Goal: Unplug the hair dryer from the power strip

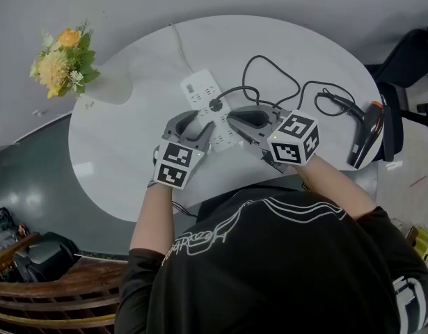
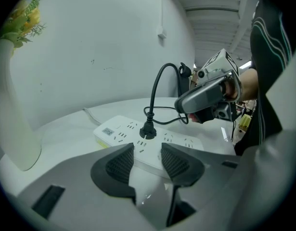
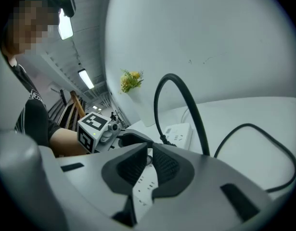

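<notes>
Nothing done yet: I see the plug point(image 2: 148, 131) seated in the power strip point(image 2: 120, 134) mid-frame, left gripper point(image 2: 148, 152) open seemingly just short, right gripper point(image 3: 150, 152) closed empty.

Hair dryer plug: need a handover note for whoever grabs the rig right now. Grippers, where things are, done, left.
Left gripper: open, empty, at the near edge of the power strip, pads not pressing on it.
Right gripper: shut, empty, pointing toward the plug, not on it.
Things: the strip lies mid table with the plug seated in it. The hair dryer lies at the table's right edge, its cord looped between.
Done: nothing, the plug is in.
Left: probably steady the strip with the left, open the right, grip the plug and pull it out.
</notes>
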A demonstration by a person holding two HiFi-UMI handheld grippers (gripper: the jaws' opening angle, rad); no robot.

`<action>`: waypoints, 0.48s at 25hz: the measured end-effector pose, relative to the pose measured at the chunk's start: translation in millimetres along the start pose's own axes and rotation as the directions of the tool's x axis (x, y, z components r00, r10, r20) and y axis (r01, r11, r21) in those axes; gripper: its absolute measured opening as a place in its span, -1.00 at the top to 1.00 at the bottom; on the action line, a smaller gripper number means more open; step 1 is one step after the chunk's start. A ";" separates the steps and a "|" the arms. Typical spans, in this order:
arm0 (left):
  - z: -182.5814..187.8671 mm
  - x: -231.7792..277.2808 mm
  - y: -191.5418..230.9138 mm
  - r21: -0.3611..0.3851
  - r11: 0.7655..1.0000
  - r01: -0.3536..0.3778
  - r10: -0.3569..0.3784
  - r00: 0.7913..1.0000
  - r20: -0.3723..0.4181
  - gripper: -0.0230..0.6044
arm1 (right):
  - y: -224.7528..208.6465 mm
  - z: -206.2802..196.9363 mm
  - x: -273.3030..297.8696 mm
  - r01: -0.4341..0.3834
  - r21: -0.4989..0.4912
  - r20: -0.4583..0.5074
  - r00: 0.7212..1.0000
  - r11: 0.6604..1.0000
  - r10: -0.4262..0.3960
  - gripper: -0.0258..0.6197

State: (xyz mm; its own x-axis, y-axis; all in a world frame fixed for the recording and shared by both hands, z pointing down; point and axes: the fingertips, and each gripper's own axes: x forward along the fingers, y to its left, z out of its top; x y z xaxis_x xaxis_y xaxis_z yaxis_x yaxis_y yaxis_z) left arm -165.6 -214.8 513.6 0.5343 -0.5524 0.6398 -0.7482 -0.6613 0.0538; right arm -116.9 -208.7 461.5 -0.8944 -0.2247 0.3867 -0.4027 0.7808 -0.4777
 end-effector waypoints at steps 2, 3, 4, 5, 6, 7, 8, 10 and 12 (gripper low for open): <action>-0.8 -0.6 0.9 -0.002 1.000 0.001 -0.001 1.000 -0.013 0.36 | -6.0 3.1 6.6 0.029 -0.034 0.003 1.000 0.999 -0.029 0.86; -0.5 -0.3 0.9 -0.001 1.000 0.003 -0.003 1.000 -0.016 0.37 | -9.0 4.1 9.3 0.041 -0.049 0.001 0.999 0.998 -0.041 0.68; 0.1 0.0 0.6 0.001 1.000 0.005 -0.005 1.000 -0.015 0.37 | -12.0 5.1 11.5 0.054 -0.064 0.001 0.999 0.996 -0.054 0.63; 0.7 0.3 0.2 0.003 1.000 0.005 -0.005 1.000 -0.012 0.37 | -15.1 6.1 13.7 0.070 -0.079 0.001 0.998 0.994 -0.070 0.63; 0.8 0.5 -0.1 0.004 1.000 0.004 -0.004 1.000 -0.010 0.37 | -18.1 7.0 16.1 0.084 -0.094 0.002 0.996 0.992 -0.085 0.63; 0.7 0.5 -0.3 0.006 1.000 0.003 -0.003 1.000 -0.008 0.37 | -20.4 7.5 19.0 0.095 -0.109 0.002 0.995 0.990 -0.095 0.63; 0.4 0.5 -0.1 0.008 1.000 0.002 -0.002 1.000 -0.008 0.38 | -21.9 7.9 22.5 0.101 -0.124 0.000 0.995 0.987 -0.101 0.63; 0.3 0.4 0.5 0.011 1.000 -0.001 0.001 1.000 -0.006 0.37 | -23.2 9.2 29.3 0.112 -0.172 -0.007 0.993 0.979 -0.115 0.63; 0.4 0.3 0.5 0.014 1.000 -0.004 0.004 1.000 -0.002 0.37 | -23.9 10.8 34.4 0.129 -0.229 -0.011 0.991 0.965 -0.135 0.63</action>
State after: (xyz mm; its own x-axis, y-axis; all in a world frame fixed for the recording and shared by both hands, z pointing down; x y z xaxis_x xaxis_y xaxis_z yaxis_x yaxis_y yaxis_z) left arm -165.6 -215.5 513.5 0.5305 -0.5539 0.6416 -0.7448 -0.6660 0.0409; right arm -140.2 -241.4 477.7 -0.8296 -0.3215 0.4566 -0.4593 0.8579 -0.2303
